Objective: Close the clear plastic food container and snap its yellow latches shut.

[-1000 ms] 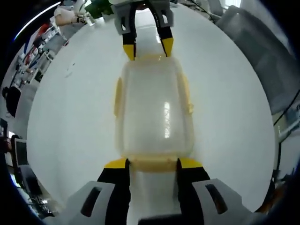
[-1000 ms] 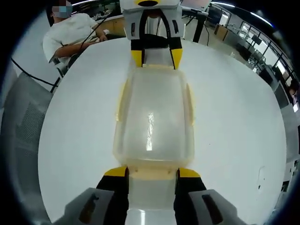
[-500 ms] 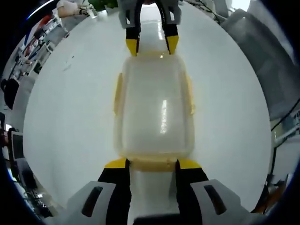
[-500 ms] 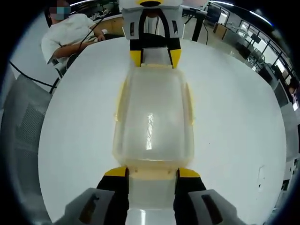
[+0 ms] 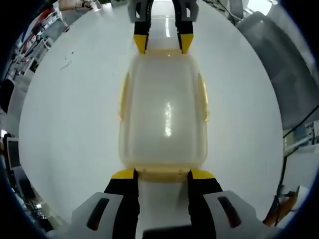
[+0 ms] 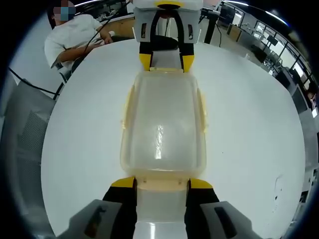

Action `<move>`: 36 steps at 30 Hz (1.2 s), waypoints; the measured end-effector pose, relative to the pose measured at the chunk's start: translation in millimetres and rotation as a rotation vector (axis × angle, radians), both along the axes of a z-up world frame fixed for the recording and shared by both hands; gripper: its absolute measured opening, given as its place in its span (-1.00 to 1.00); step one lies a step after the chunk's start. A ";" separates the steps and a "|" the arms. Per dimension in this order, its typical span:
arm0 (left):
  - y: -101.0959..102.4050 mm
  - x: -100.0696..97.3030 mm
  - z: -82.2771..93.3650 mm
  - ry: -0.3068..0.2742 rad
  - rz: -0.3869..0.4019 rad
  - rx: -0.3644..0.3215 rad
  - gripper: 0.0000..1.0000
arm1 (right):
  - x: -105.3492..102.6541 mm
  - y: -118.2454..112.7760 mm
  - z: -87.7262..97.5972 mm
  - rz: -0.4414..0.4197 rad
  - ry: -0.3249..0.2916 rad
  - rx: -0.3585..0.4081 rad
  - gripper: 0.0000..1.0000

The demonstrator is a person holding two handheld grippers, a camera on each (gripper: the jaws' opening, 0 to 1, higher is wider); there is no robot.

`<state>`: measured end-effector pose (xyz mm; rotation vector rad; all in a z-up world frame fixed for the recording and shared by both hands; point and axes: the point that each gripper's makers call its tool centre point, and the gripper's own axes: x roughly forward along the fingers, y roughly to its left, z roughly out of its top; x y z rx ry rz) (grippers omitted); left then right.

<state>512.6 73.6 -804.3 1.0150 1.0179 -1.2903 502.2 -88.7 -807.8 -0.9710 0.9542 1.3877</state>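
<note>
The clear plastic container (image 5: 163,107) lies on the white table with its lid on, long axis running away from both cameras. Yellow side latches (image 5: 122,97) (image 5: 203,99) lie along its long edges. My left gripper (image 5: 162,174) is open, its yellow-tipped jaws flanking the near yellow end latch (image 5: 162,173). At the far end stands my right gripper (image 5: 163,44), open as well. In the right gripper view the container (image 6: 163,122) has my right gripper (image 6: 162,182) open astride its near end latch (image 6: 162,184), and the left gripper (image 6: 166,62) faces it.
The round white table (image 5: 65,124) has bare surface on both sides of the container. A person in a white shirt (image 6: 75,37) sits at its far edge. Grey chairs (image 6: 25,134) (image 5: 284,64) stand beside the table.
The left gripper view has shifted a little, so the container looks slightly larger in it. Both grippers keep their places at the container's ends, jaws unchanged.
</note>
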 end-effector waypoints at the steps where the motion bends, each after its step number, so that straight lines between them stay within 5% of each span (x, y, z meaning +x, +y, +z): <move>1: 0.4 0.4 -0.4 0.000 0.001 -0.002 -0.29 | 0.0 -0.2 0.0 0.001 0.000 0.002 -0.31; 20: 3.1 2.9 -0.4 -0.014 0.029 0.011 -0.33 | 0.7 1.3 1.4 -0.011 0.009 0.021 -0.33; 36: 8.6 -0.3 16.2 -0.016 0.041 0.025 -0.33 | 1.7 7.4 17.3 0.005 0.008 0.068 -0.32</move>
